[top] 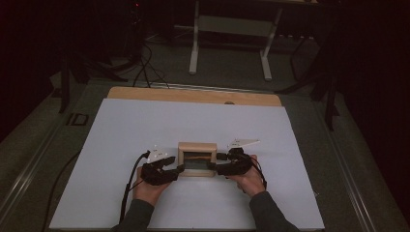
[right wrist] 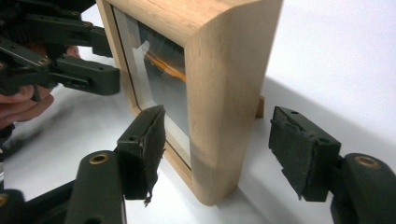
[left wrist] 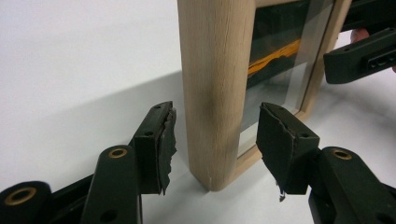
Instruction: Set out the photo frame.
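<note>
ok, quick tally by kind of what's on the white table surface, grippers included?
Wooden picture frame: 1, standing upright
Black two-jaw grippers: 2, the left gripper and the right gripper, each with open jaws straddling one side post of the frame, pads not touching it
Total: 3

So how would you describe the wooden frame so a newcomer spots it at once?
Start from the white sheet covering the table: near its front middle a small wooden picture frame stands upright. Its pale wood surrounds glass over a dark picture with an orange streak, and it stands between the left tool and right tool, the only wooden thing there.
</note>
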{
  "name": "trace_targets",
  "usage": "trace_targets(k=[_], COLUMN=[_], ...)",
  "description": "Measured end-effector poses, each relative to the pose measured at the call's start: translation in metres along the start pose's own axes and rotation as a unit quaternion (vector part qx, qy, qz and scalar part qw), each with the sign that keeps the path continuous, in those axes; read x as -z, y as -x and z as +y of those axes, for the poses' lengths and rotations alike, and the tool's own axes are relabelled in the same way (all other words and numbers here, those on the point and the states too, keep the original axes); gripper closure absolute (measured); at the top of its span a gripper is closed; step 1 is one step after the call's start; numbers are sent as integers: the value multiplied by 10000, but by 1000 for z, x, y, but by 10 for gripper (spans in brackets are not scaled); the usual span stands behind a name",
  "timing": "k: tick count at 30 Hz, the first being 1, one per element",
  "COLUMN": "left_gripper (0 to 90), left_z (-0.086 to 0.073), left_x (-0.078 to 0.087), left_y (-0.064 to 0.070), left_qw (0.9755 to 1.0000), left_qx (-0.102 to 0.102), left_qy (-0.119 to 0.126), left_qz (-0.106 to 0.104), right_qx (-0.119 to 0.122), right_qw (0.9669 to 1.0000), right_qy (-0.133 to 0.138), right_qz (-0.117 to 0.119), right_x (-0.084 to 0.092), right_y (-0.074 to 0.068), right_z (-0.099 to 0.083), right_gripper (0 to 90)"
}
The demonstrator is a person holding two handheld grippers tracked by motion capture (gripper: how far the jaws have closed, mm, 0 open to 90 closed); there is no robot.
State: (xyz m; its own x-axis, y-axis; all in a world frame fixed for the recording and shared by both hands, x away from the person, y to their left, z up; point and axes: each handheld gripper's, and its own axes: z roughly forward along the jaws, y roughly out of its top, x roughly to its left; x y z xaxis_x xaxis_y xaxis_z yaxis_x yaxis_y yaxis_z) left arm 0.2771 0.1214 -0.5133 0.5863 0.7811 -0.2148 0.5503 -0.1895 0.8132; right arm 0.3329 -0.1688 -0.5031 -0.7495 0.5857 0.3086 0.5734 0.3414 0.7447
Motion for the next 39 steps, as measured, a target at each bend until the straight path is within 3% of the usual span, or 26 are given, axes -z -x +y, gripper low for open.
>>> trace_targets(k=[7, 15, 21, 31, 39], left_gripper=[484, 512, 537, 545, 545], left_z=[0, -2, -2, -11, -19], left_x=[22, 45, 66, 86, 91], left_y=[-3, -13, -33, -57, -72], left_qw=[9998, 9995, 9984, 9978, 9976], left_qx=[-109, -60, 69, 70, 149], left_qy=[166, 282, 428, 463, 451], left_qz=[19, 138, 372, 471, 506], right_qx=[77, 119, 83, -28, -204], right_qw=[9999, 9997, 9991, 9979, 9965], right_qy=[112, 200, 266, 354, 428], right_qz=[-17, -125, -317, -541, -686], right_x=[19, 39, 52, 66, 74], right_y=[1, 4, 11, 24, 36], right_z=[0, -3, -8, -16, -24], right_gripper=[439, 619, 726, 778, 779])
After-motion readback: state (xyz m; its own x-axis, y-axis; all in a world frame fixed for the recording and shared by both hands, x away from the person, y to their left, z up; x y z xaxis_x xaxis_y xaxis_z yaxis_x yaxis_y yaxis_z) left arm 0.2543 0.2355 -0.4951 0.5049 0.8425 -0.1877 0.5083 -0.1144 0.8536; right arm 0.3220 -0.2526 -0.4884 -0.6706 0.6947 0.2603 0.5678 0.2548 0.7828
